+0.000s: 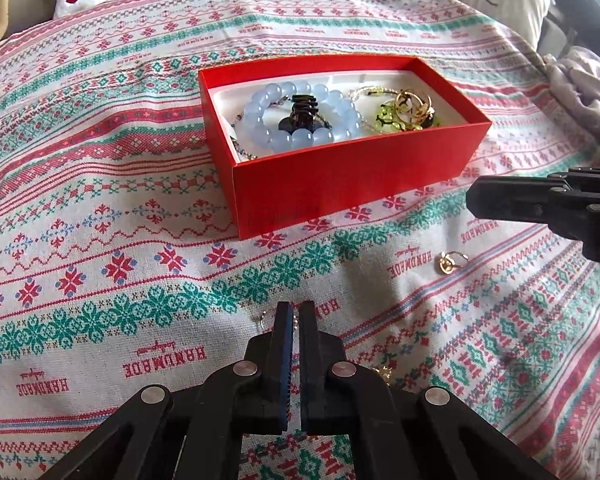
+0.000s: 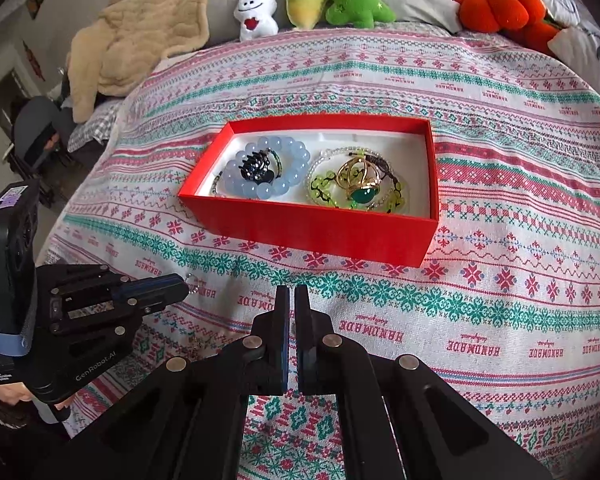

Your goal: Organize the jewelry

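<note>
Mostly done: bead bracelet (image 1: 300, 120), hair clip (image 1: 302, 110) and rings (image 1: 414, 110) sit in the red box (image 1: 340, 184) ahead of me. My left tongs (image 1: 295, 312) are clamped on a small chain; right tongs (image 2: 291, 294) together, empty. Gold ring (image 1: 448, 262) still on the cloth (image 1: 120, 240) beside the right tongs.

"HANDMADE" on bedspread (image 2: 500, 184); seemingly "GenRobot.AI" on left gripper (image 2: 180, 286)

A small silvery piece (image 1: 265, 319) is peeking out at the left gripper (image 1: 295, 310) tips, mostly hidden behind its fingers and too small to name. A gold bit (image 1: 384, 374) is half-showing behind that gripper's right linkage.
</note>
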